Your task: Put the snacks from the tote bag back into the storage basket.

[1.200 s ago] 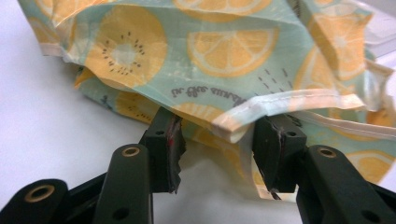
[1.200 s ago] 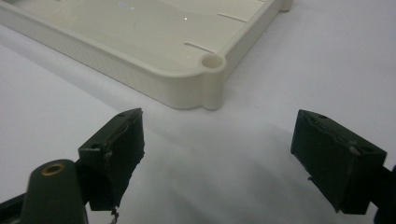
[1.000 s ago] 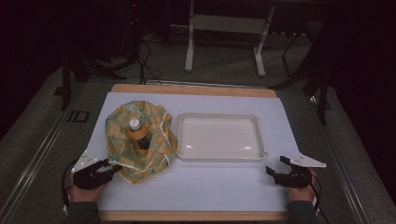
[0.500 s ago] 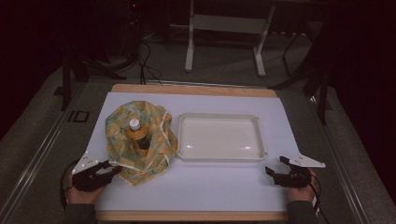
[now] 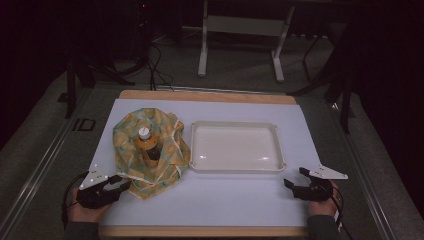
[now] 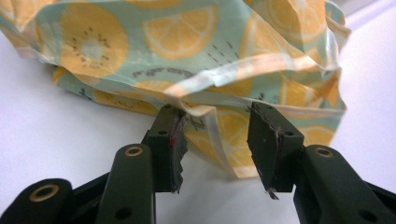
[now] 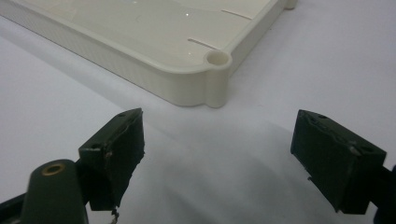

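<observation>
A cloth (image 5: 165, 150) printed with lemon slices lies bunched on the left of the white mat. An amber bottle (image 5: 146, 142) with a white cap stands upright in its middle. My left gripper (image 5: 122, 182) is at the cloth's near-left corner. In the left gripper view the cloth (image 6: 187, 42) hangs just ahead, and my left gripper (image 6: 217, 140) stands open with the cloth's pale hem strip between its jaws. My right gripper (image 5: 295, 176) rests open on the mat at the near right. It (image 7: 217, 144) points at the near corner of a white tray (image 7: 215, 60) and holds nothing.
The shallow white tray (image 5: 235, 170) sits in the middle of the mat, just right of the cloth. The wooden table edge (image 5: 200, 231) runs along the front. Dark floor, cables and a metal stand lie beyond the far edge.
Both hands have slid a little toward the table's front edge. The cloth, bottle and tray have not moved.
</observation>
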A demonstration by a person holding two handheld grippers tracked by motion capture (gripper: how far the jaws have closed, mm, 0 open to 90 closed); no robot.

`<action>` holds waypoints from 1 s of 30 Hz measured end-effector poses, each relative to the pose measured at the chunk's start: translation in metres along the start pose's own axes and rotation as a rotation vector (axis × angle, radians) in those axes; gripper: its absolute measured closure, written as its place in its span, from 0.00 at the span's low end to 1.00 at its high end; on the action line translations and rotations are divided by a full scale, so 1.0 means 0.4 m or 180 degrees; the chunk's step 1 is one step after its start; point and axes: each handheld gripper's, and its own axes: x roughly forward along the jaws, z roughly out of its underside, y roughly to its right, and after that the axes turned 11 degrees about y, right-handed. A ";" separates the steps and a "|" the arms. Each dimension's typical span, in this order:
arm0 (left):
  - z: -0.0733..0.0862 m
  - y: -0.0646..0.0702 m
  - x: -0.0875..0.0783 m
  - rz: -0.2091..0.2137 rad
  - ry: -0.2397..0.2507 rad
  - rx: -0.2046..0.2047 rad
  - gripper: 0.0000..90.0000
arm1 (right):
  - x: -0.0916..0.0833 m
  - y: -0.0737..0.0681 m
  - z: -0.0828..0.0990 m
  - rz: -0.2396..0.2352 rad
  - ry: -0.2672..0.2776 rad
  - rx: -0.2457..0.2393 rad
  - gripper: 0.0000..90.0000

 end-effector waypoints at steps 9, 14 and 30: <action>-0.009 0.006 -0.016 0.0140 -0.0062 0.0039 0.64 | 0.000 0.001 0.000 -0.0007 -0.0002 0.0005 0.19; -0.009 0.003 -0.029 0.0153 -0.0125 0.0092 0.64 | -0.001 0.000 0.000 0.0008 0.0008 0.0014 0.19; -0.036 -0.005 -0.061 0.0172 -0.0053 0.0232 0.63 | 0.000 -0.001 0.000 0.0019 -0.0003 -0.0006 0.19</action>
